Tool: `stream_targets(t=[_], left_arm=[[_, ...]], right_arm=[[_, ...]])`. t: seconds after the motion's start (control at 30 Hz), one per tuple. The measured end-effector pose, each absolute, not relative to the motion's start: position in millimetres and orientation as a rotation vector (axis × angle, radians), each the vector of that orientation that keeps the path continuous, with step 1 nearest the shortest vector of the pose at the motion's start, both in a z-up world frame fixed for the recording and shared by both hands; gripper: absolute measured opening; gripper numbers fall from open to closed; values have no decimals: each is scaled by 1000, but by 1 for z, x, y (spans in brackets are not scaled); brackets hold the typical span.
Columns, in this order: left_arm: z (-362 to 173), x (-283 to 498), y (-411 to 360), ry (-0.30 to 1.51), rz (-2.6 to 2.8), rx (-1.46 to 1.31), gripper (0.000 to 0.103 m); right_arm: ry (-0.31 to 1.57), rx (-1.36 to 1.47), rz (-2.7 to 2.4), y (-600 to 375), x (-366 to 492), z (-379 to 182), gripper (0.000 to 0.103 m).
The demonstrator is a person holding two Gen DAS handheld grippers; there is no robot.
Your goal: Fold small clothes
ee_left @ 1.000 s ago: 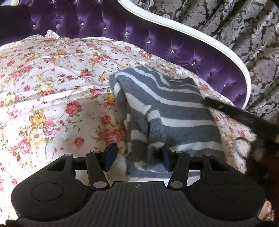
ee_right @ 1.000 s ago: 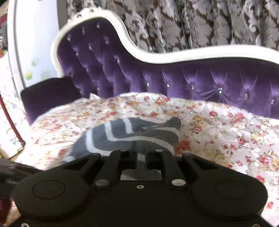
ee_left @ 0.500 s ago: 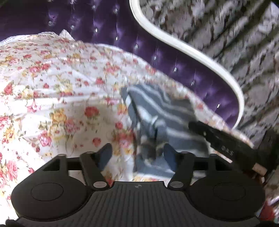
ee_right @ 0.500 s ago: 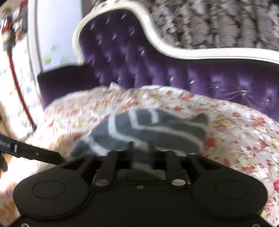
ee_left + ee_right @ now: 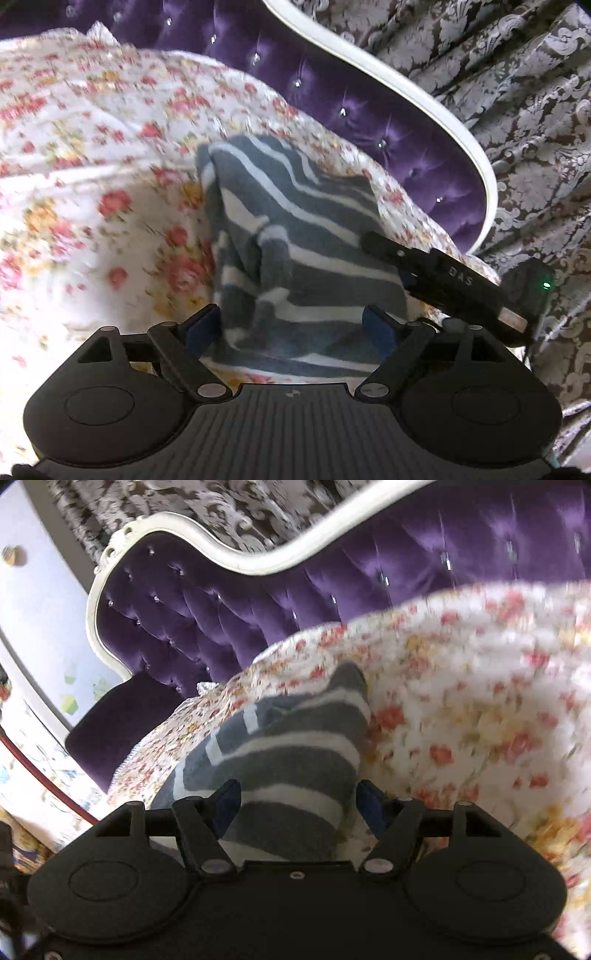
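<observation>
A small grey garment with white stripes (image 5: 295, 236) lies folded on a floral cover (image 5: 92, 166). My left gripper (image 5: 291, 326) is open, its blue-padded jaws wide apart just above the garment's near edge. The right gripper's black finger (image 5: 436, 273) shows at the garment's right side in the left wrist view. In the right wrist view the garment (image 5: 280, 753) lies in front of my right gripper (image 5: 297, 801), which is open with its jaws on either side of the cloth's near end.
A purple tufted sofa back with a white frame (image 5: 369, 99) rises behind the floral cover. Patterned grey curtains (image 5: 517, 110) hang behind it. A purple armrest (image 5: 122, 716) and a white wall (image 5: 33, 602) show in the right wrist view.
My right gripper has opened and let go of the striped garment. My left gripper has opened wider and shifted. Both cameras have swung, with motion blur.
</observation>
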State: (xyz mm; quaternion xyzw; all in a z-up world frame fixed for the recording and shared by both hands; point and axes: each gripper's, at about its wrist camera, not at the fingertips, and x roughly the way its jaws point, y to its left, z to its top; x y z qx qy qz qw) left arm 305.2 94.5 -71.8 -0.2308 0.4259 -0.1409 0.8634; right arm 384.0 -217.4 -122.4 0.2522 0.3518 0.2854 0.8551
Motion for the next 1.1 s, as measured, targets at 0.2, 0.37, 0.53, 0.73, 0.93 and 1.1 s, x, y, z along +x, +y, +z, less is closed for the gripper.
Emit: stream_targets(t=[0.2,0.37,0.53,0.73,0.93,1.1], left_arm=[[-76,315,88,909,-304,-475,84],[-74,320,86,921,-317,-468,85],[-70,313,114,887,-287,-521,85],[-69,308,139,883,-248,-556,87],[-77,309,126,930,-306,-561,87],[-82,322,104,946,-375,-588,95]], right_arm=[[748,604,641,-216,392,-127,77],[756,616,652,-214,397,-127,78],[776,629,647,-220,398,-127,77],[782,618,645,-226,396,-126,76],[782,614,652,-222,398,-126,77],[783,596,672,-213,403,-125,80]])
